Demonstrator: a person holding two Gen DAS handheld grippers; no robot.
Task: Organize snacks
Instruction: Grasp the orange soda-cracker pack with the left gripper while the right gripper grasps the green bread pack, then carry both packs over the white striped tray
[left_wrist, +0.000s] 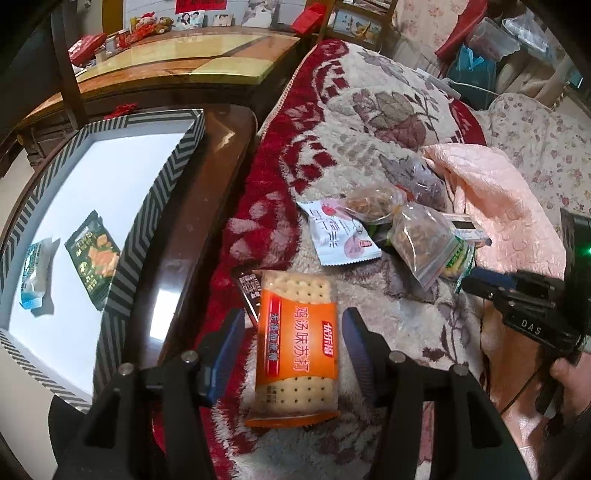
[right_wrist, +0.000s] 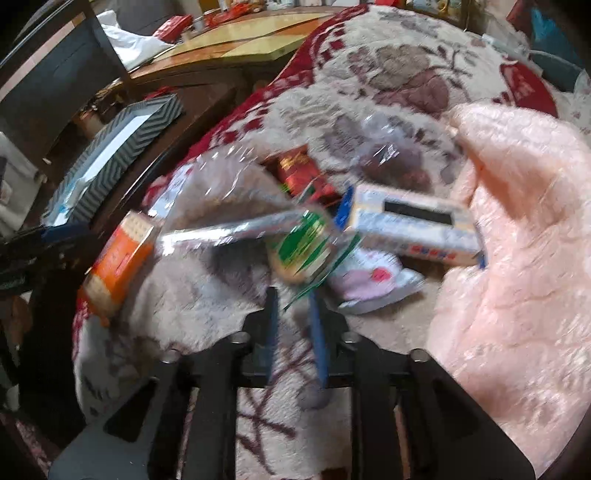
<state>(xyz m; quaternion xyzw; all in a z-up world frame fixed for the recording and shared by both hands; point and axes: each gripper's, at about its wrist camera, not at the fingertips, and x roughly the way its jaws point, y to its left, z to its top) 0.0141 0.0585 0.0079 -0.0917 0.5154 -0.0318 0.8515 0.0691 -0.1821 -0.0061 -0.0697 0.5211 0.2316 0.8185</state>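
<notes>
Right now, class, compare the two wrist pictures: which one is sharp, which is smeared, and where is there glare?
Left wrist view: sharp, the print on the orange cracker pack is readable; the white box floor is blown out, and light glares off the dark wood table. Right wrist view: motion blur smears the green-labelled packet. Both bend straight edges, fisheye style.

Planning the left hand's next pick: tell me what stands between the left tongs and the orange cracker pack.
Nothing visible. The left tongs stand open astride the orange cracker pack, which lies flat on the blanket, one pad either side, with nothing over it.
</notes>
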